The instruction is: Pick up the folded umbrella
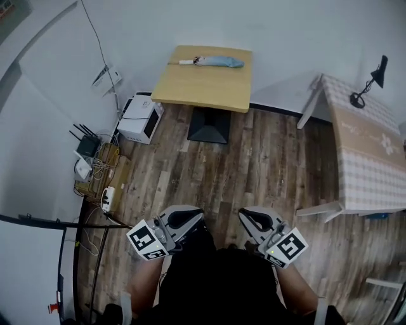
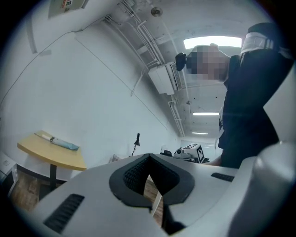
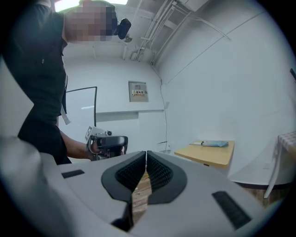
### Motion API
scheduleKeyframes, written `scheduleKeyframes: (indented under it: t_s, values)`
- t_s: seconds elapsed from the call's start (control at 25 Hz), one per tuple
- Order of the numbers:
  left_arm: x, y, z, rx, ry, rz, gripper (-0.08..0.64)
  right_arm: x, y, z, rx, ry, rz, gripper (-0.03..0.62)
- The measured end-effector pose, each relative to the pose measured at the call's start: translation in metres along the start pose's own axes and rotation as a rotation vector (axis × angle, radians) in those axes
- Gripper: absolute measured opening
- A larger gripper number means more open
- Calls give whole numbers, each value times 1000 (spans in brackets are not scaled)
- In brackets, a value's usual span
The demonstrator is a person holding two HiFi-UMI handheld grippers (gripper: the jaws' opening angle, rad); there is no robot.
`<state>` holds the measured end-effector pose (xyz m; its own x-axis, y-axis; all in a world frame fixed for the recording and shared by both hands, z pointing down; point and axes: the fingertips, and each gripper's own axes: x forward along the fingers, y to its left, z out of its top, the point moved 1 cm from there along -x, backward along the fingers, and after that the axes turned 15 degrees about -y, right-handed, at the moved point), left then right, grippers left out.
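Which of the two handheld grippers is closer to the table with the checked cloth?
Right. The right gripper is just beside the near corner of the checked-cloth table; the left gripper is farther off, beyond the right one.

No word, number or brand can be read anywhere. In the right gripper view a small framed wall notice (image 3: pixel 138 91) hangs to the left of the wooden desk (image 3: pixel 210 155), its print too small to make out. In the left gripper view another wall sign (image 2: pixel 67 3), high above that desk, is equally illegible. The marker cubes (image 1: pixel 147 240) nearest the camera bear only black-and-white square patterns.
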<state>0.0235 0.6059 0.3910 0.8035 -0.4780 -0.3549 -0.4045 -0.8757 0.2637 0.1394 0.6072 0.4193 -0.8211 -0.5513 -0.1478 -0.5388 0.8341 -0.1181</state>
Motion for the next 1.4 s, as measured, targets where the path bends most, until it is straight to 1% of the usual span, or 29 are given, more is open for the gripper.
scheduleKeyframes:
  t_s: [0.08, 0.2, 0.28, 0.4, 0.56, 0.68, 0.76, 0.88, 1.0, 1.12, 1.28, 1.4]
  values:
    - [-8, 27, 15, -8, -19, 7, 9, 29, 0, 0, -12, 13, 20, 20]
    - [-23, 69, 35, -59, -61, 22, 9, 75, -1, 6, -49, 24, 60, 20]
    - [-35, 91, 44, -80, -82, 25, 9, 101, -3, 8, -75, 39, 71, 21]
    - [-47, 114, 47, -108, -79, 12, 9, 126, -9, 9, -83, 58, 49, 21]
    - [-50, 145, 41, -138, -55, -36, 9, 148, -25, 8, -102, 54, -20, 21]
    - [-45, 162, 41, -164, -62, -46, 9, 156, -35, 8, -98, 61, -57, 20]
    - [-38, 171, 42, -175, -74, -49, 9, 160, -44, 7, -96, 77, -63, 21]
    - [-31, 184, 42, -183, -65, -50, 9, 173, -59, 6, -87, 81, -53, 20]
    - [-26, 198, 39, -185, -44, -26, 9, 190, -74, 9, -76, 58, -22, 20]
    - [-22, 214, 36, -176, -24, 24, 9, 207, -94, 8, -73, 37, 26, 20]
    - [-9, 239, 35, -154, 4, 92, 9, 227, -137, 1, -33, 19, 67, 21]
    - [7, 265, 35, -138, 19, 132, 9, 245, -168, 3, -23, 4, 93, 20]
